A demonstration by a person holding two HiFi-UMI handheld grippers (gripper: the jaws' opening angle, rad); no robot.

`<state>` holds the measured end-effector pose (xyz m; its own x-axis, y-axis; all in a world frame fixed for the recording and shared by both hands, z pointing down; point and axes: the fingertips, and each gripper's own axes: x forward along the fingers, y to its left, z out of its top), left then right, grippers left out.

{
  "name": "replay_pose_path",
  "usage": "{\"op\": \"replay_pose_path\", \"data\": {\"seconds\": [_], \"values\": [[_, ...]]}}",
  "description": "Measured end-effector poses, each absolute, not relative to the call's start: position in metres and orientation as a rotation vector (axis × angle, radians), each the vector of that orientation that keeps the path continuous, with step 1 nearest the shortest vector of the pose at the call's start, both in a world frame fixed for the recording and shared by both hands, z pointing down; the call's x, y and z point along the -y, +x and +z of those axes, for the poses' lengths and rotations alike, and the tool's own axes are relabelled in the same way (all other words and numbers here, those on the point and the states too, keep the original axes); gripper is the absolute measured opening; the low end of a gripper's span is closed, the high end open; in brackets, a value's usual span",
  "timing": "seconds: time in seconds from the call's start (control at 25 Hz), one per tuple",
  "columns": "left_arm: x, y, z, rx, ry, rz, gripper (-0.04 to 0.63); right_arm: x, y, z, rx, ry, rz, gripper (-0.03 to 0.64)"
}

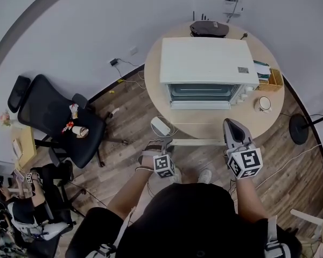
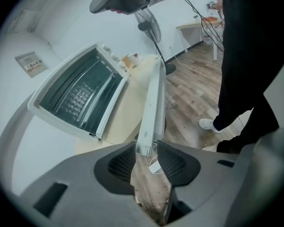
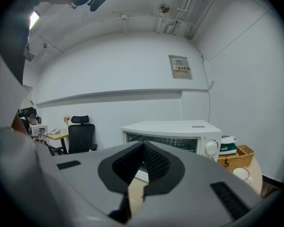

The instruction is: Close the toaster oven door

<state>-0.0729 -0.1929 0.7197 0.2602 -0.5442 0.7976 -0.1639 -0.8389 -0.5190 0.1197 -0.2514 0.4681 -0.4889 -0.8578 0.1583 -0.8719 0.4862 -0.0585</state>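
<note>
Fingers (image 2: 120, 164) of my left gripper (image 2: 149, 148) stand wide around the open toaster oven door (image 2: 154, 98) at twelve o'clock, right gripper (image 3: 142, 145) closed and empty; I would clamp squarely, then swing upward slowly.

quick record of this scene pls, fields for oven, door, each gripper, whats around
oven: white toaster oven on a round wooden table
door: looks shut, dark glass flush with the front
left gripper: jaws apart; the end of a white bar shows between them, not pressed
right gripper: jaws together, empty, pointing at the oven
also on table: wicker basket, white cup
nearby: black office chair
</note>
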Motion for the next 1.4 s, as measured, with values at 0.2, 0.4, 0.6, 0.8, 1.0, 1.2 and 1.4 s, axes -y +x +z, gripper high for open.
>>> {"op": "replay_pose_path", "data": {"seconds": [0.2,0.4,0.6,0.8,1.0,1.2,1.4], "values": [[0.194,-0.071,0.722,-0.622,-2.138,-1.605,0.127,0.252,0.125,0.467,2.623,1.524,0.198,-0.003],[0.194,-0.071,0.722,-0.627,-2.089,-1.609,0.089,0.251,0.125,0.467,2.633,1.514,0.197,-0.003],[0.195,-0.071,0.716,-0.650,-2.089,-1.612,0.080,0.249,0.124,0.468,2.637,1.496,0.198,-0.003],[0.197,-0.071,0.698,-0.685,-2.122,-1.576,0.075,0.250,0.122,0.466,2.644,1.482,0.185,-0.003],[0.202,-0.072,0.676,-0.760,-2.121,-1.536,0.066,0.252,0.116,0.463,2.664,1.458,0.170,-0.002],[0.208,-0.072,0.661,-0.817,-2.108,-1.518,0.060,0.253,0.111,0.466,2.679,1.425,0.178,-0.002],[0.215,-0.071,0.648,-0.841,-2.074,-1.496,0.052,0.254,0.111,0.467,2.685,1.412,0.172,-0.003]]}}
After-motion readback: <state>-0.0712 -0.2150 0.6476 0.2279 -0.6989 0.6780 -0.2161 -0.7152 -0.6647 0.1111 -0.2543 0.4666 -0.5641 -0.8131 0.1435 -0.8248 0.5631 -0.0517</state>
